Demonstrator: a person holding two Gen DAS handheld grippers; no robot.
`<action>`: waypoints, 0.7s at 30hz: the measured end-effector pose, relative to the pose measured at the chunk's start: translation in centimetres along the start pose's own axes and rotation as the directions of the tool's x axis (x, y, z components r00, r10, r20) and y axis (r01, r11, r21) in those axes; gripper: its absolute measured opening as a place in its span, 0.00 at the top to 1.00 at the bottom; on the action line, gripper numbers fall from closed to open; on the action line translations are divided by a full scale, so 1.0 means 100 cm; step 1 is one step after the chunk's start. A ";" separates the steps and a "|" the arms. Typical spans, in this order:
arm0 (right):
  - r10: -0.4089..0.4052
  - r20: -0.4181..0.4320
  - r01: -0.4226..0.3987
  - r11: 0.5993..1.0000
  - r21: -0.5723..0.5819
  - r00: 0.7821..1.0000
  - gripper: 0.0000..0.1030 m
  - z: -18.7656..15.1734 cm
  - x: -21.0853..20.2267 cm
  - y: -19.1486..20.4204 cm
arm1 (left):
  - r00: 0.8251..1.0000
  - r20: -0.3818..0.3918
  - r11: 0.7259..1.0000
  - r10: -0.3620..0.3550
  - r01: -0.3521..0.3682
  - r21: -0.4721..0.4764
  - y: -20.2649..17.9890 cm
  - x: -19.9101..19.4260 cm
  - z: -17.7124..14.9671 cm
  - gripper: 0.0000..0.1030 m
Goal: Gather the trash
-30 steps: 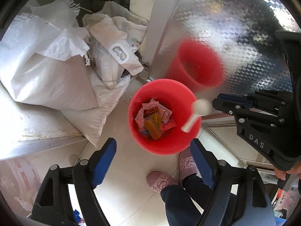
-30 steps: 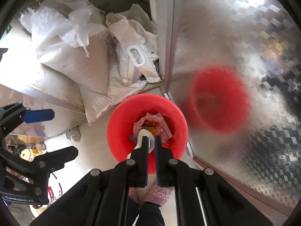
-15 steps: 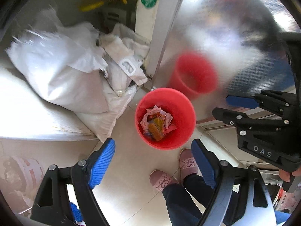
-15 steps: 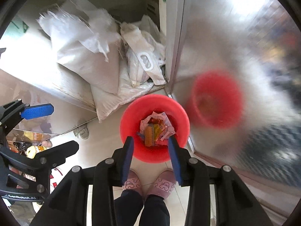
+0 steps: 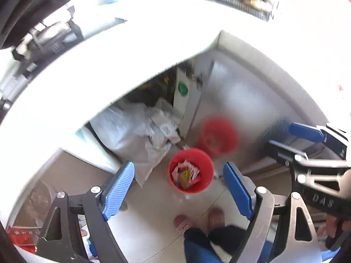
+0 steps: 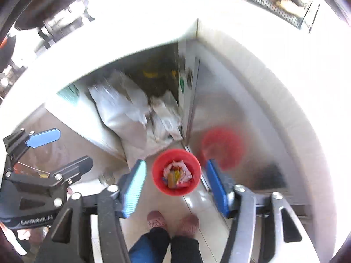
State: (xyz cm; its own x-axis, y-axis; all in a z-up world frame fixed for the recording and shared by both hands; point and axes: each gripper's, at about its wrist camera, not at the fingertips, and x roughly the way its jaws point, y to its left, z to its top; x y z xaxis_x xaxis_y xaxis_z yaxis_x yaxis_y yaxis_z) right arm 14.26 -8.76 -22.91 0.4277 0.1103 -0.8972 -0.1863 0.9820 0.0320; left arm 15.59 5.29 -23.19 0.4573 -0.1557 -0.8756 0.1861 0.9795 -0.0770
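My left gripper [image 5: 178, 186] fingers stand wide apart, nothing between them. My right gripper [image 6: 175, 185] fingers have just been opening and now gape, also empty. The red bucket [image 6: 158, 175] sits on the tiled floor [image 5: 149, 219] far below, wrappers [image 6: 176, 174] piled inside, beside white sacks [image 6: 122, 114] and a shiny metal panel [image 6: 230, 100]. My slippers [image 6: 156, 219] show beneath.
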 end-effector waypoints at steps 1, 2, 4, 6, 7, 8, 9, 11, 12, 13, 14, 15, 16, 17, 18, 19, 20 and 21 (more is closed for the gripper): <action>-0.003 0.019 0.003 1.000 -0.006 1.000 0.36 0.003 -0.014 0.001 | 1.000 0.018 1.000 0.003 -0.003 -0.007 -0.001 -0.013 0.004 0.20; -0.008 0.038 0.008 1.000 -0.011 0.999 0.34 0.005 -0.027 0.001 | 0.999 0.034 1.000 0.012 -0.011 -0.010 -0.004 -0.026 0.007 0.19; -0.007 0.070 0.008 1.000 -0.018 0.998 0.33 0.010 -0.053 -0.001 | 0.997 0.070 1.000 0.025 -0.024 -0.016 -0.010 -0.051 0.012 0.18; -0.009 0.101 0.012 1.000 -0.028 0.995 0.33 0.013 -0.077 -0.003 | 0.995 0.098 1.000 0.025 -0.024 -0.013 -0.019 -0.074 0.015 0.18; -0.015 0.116 0.019 0.999 -0.033 0.993 0.32 0.014 -0.088 -0.004 | 0.993 0.111 1.000 0.029 -0.028 -0.014 -0.023 -0.083 0.016 0.18; -0.017 0.128 0.022 0.999 -0.037 0.992 0.31 0.014 -0.098 -0.005 | 0.991 0.127 0.999 0.033 -0.032 -0.013 -0.028 -0.094 0.017 0.18; -0.019 0.142 0.025 0.999 -0.039 0.990 0.28 0.015 -0.109 -0.008 | 0.989 0.143 0.999 0.038 -0.037 -0.014 -0.033 -0.104 0.016 0.18; -0.037 0.179 0.045 0.998 -0.041 0.983 0.23 0.014 -0.131 -0.013 | 0.982 0.180 0.998 0.058 -0.056 -0.016 -0.042 -0.124 0.015 0.18; -0.045 0.199 0.055 0.998 -0.041 0.979 0.20 0.012 -0.142 -0.015 | 0.976 0.204 0.998 0.070 -0.068 -0.016 -0.048 -0.135 0.012 0.18; -0.049 0.221 0.060 0.997 -0.040 0.974 0.17 0.009 -0.150 -0.017 | 0.973 0.217 0.997 0.082 -0.081 -0.014 -0.053 -0.144 0.011 0.18; -0.056 0.244 0.069 0.997 -0.042 0.968 0.16 0.006 -0.159 -0.019 | 0.970 0.226 0.996 0.092 -0.091 -0.013 -0.057 -0.154 0.011 0.18; -0.065 0.264 0.079 0.996 -0.044 0.962 0.13 0.004 -0.167 -0.020 | 0.967 0.235 0.995 0.102 -0.101 -0.014 -0.061 -0.162 0.010 0.18; -0.069 0.277 0.084 0.996 -0.043 0.958 0.11 0.002 -0.175 -0.021 | 0.963 0.243 0.994 0.113 -0.112 -0.018 -0.066 -0.170 0.009 0.18; -0.071 0.288 0.086 0.995 -0.041 0.955 0.10 -0.002 -0.182 -0.024 | 0.959 0.253 0.992 0.124 -0.123 -0.021 -0.071 -0.180 0.006 0.18; -0.070 0.298 0.086 0.996 -0.040 0.952 0.09 -0.003 -0.189 -0.027 | 0.955 0.264 0.991 0.132 -0.131 -0.021 -0.076 -0.188 0.005 0.18; -0.070 0.309 0.086 0.996 -0.038 0.948 0.07 -0.006 -0.197 -0.030 | 0.951 0.277 0.990 0.139 -0.138 -0.024 -0.081 -0.196 0.003 0.18; -0.072 0.323 0.088 0.995 -0.037 0.944 0.06 -0.008 -0.204 -0.033 | 0.946 0.292 0.990 0.144 -0.141 -0.029 -0.087 -0.205 0.001 0.18; -0.070 0.338 0.087 0.996 -0.036 0.938 0.03 -0.012 -0.212 -0.035 | 0.942 0.304 0.990 0.143 -0.140 -0.032 -0.091 -0.211 -0.001 0.18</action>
State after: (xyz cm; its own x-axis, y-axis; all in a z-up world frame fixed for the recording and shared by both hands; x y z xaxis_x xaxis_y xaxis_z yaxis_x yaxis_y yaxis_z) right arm 4.79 -14.68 -4.55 0.7137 0.0865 -0.6951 -0.1797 0.9818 -0.0623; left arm 4.13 -0.32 -4.03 0.7214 -0.0450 -0.6911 0.0921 0.9953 0.0313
